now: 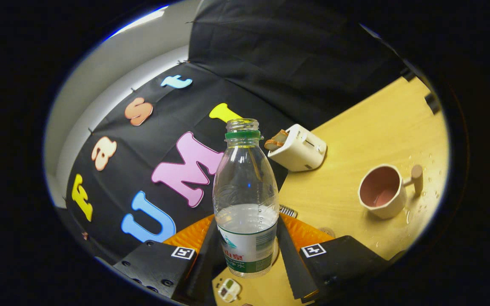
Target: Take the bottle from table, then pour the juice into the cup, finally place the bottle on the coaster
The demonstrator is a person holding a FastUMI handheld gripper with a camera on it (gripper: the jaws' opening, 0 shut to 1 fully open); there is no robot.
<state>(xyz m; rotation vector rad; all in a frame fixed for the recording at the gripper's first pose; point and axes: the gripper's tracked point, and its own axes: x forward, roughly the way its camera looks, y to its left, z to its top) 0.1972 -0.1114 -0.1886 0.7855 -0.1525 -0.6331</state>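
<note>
Both fingers (228,255) squeeze the open water bottle (245,199) between them, about half full of clear liquid, held up over the wooden table (355,140). Far behind sits a white toaster (298,148). Further right lies the pink-lined cup (383,191), tipped sideways.

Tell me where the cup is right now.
In the gripper view the cup lies tipped on the wooden table, beyond and to the right of the tool clamping the bottle, nearer than the toaster.
</note>
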